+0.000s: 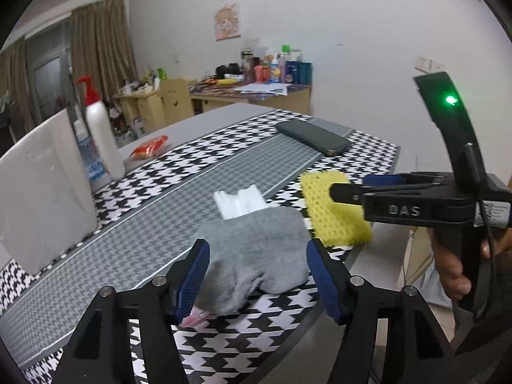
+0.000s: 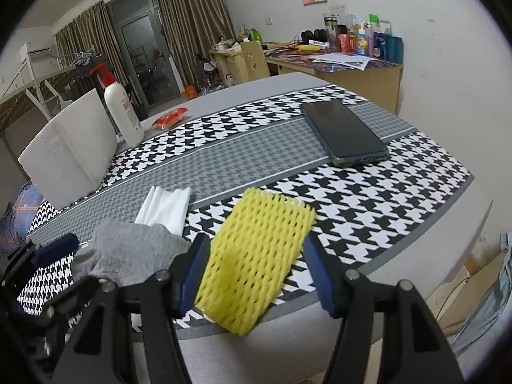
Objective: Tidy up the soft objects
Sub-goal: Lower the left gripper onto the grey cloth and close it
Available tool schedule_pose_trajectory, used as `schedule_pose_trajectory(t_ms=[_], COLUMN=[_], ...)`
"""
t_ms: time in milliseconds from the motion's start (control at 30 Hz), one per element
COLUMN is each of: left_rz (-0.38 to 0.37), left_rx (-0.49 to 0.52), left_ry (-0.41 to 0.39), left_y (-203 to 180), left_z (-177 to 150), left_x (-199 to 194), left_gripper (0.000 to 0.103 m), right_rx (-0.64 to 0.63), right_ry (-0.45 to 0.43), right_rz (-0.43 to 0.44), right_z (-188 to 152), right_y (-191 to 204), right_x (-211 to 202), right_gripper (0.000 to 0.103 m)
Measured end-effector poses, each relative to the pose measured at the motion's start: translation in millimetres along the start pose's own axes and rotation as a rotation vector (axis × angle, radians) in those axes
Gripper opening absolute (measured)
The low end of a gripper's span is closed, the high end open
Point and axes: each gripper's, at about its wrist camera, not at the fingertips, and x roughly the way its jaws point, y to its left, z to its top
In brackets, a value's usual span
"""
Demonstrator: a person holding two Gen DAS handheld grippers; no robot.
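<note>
Left wrist view shows your surface (image 1: 224, 118) first: a grey top covered near you by a houndstooth cloth (image 1: 179, 172), which serves as the sorting area. At its far left stand a white board (image 1: 41, 188) and a white pump bottle (image 1: 104, 134), with a red packet (image 1: 150, 148) behind them. A dark phone (image 1: 315, 136) lies at the far end. All of these are hard things or clutter, well apart from the soft things, so you can probably leave them alone.

The soft things sit together near the front edge. A grey cloth (image 1: 256, 252) lies crumpled just ahead of your left gripper (image 1: 257, 275), whose jaws stand apart on either side of it without pressing; judging by that, you are lined up to pinch it. A folded white tissue (image 1: 238, 203) pokes out from under the far edge of the grey cloth, so lifting the cloth may drag it.

A yellow foam net (image 2: 252, 259) lies flat beside the grey cloth, its near end overhanging the houndstooth cloth's border. Your right gripper (image 2: 254, 272) is spread around it, pads clear of the foam, holding nothing. That net will squash easily, so close gently.
</note>
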Motion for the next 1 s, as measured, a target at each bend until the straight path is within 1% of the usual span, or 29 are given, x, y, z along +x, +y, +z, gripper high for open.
schedule_pose_trajectory(t_ms=[233, 333, 400, 433, 467, 533, 567, 700, 733, 767, 800, 833, 900, 1000], left_rz=[-0.041, -0.047, -0.039, -0.036, -0.036, -0.032, -0.028, -0.026, -0.027, -0.031, -0.028, -0.027, -0.071, -0.086], left_rx=[0.064, 0.066, 0.070, 0.071, 0.066, 0.067, 0.068, 0.083, 0.082, 0.081, 0.080, 0.071, 0.034, 0.025], left_ry=[0.031, 0.067, 0.098, 0.117, 0.134, 0.160, 0.170, 0.169, 0.170, 0.172, 0.173, 0.172, 0.162, 0.119], left_y=[-22.4, -25.0, -26.0, -26.1, -25.3, -24.9, -25.0, -26.9, -27.0, -27.1, -26.9, -25.5, -20.6, -18.7], left_z=[-1.9, -2.7, -4.6, -5.8, -6.8, -8.7, -9.9, -12.0, -12.1, -12.3, -12.3, -12.2, -10.6, -6.4], left_x=[8.7, 18.8, 26.4, 30.4, 33.7, 39.0, 41.3, 41.9, 41.8, 41.8, 42.1, 41.9, 39.6, 29.4], left_gripper=[0.064, 0.062, 0.058, 0.054, 0.047, 0.036, 0.032, 0.028, 0.022, 0.011, 0.007, 0.006, 0.005, 0.005], right_rx=[0.012, 0.020, 0.020, 0.020, 0.020, 0.022, 0.022, 0.024, 0.026, 0.025, 0.023, 0.024, 0.025, 0.024], right_ry=[0.009, 0.007, 0.005, 0.006, 0.007, 0.010, 0.010, 0.010, 0.013, 0.015, 0.016, 0.018, 0.020, 0.020], right_rz=[0.005, 0.006, 0.010, 0.011, 0.012, 0.015, 0.017, 0.017, 0.017, 0.017, 0.018, 0.018, 0.018, 0.015], right_z=[-4.0, -4.5, -5.3, -5.5, -5.8, -6.0, -6.4, -6.4, -6.5, -6.8, -7.2, -7.7, -7.9, -7.3], right_y=[-6.8, -9.9, -11.0, -11.0, -11.1, -11.8, -12.0, -12.8, -12.9, -12.8, -12.5, -12.3, -12.0, -12.3], right_x=[-0.7, -1.5, -2.1, -1.8, -1.8, -1.3, -1.5, -1.2, -1.0, -0.8, -0.8, -0.9, -0.4, -0.4], right_gripper=[0.065, 0.066, 0.066, 0.066, 0.066, 0.066, 0.066, 0.066, 0.066, 0.066, 0.066, 0.066, 0.066, 0.066])
